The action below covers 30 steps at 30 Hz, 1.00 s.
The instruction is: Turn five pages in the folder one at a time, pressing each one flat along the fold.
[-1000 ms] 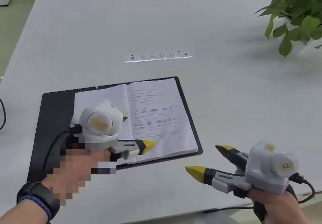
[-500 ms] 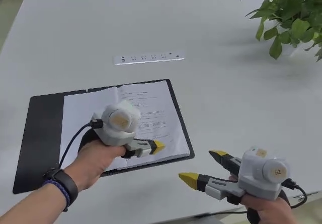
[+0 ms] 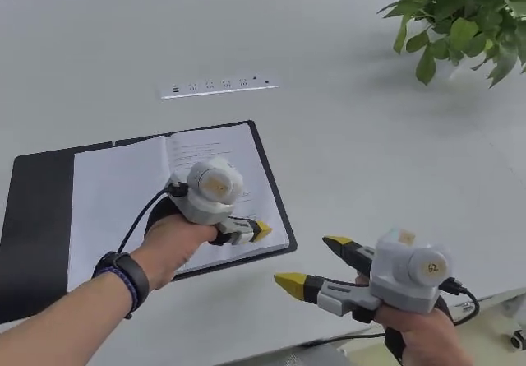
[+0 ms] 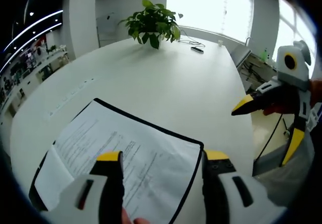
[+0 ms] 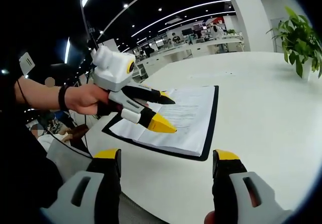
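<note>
The black folder (image 3: 33,218) lies open on the white table, a blank sheet on the left and a printed page (image 3: 205,154) on the right. My left gripper (image 3: 253,231) hovers over the printed page's lower right part, jaws open and empty; in the left gripper view its yellow tips (image 4: 163,156) straddle the page (image 4: 146,158) near the folder's corner. My right gripper (image 3: 314,263) hangs off the folder's right front corner, open and empty. The right gripper view (image 5: 167,154) looks at the folder (image 5: 193,113) and the left gripper (image 5: 143,110) above it.
A white power strip (image 3: 218,87) is set into the table behind the folder. A leafy green plant (image 3: 460,20) stands at the far right. The table's front edge (image 3: 246,351) runs just below my right gripper. The right gripper (image 4: 274,90) shows at the right of the left gripper view.
My left gripper has slid right across the printed page toward its lower right corner. The right gripper has stayed open near the folder's front corner. The head camera has shifted right.
</note>
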{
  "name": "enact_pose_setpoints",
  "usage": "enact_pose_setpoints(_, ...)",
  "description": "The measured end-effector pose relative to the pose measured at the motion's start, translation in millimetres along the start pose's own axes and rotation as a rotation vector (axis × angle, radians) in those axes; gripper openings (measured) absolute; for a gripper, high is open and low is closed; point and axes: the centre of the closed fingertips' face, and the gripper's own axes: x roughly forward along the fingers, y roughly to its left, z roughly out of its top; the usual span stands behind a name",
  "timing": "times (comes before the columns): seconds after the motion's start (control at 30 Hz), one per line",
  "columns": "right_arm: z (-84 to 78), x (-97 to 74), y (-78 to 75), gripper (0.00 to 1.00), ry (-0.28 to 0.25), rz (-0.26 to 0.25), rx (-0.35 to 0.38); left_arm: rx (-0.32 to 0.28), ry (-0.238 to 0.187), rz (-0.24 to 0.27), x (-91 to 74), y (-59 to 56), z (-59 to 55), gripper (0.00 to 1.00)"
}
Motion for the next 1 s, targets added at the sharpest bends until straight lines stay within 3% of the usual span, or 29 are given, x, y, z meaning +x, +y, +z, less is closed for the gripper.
enact_pose_setpoints(0.43, -6.8, -5.8, -11.0, 0.72, 0.015, -0.005, 0.022, -0.036, 0.075, 0.016, 40.2, -4.6, -22.5, 0.64)
enact_pose_setpoints(0.57, -6.9, -5.7, -18.0, 0.67, 0.004, -0.014, 0.055, -0.010, 0.107, 0.052, 45.2, -0.9, -33.6, 0.65)
enact_pose_setpoints(1.0, -6.2, 6.7, -14.6, 0.64, 0.001, 0.015, 0.060, 0.011, 0.080, 0.061, 45.4, 1.7, -34.2, 0.62)
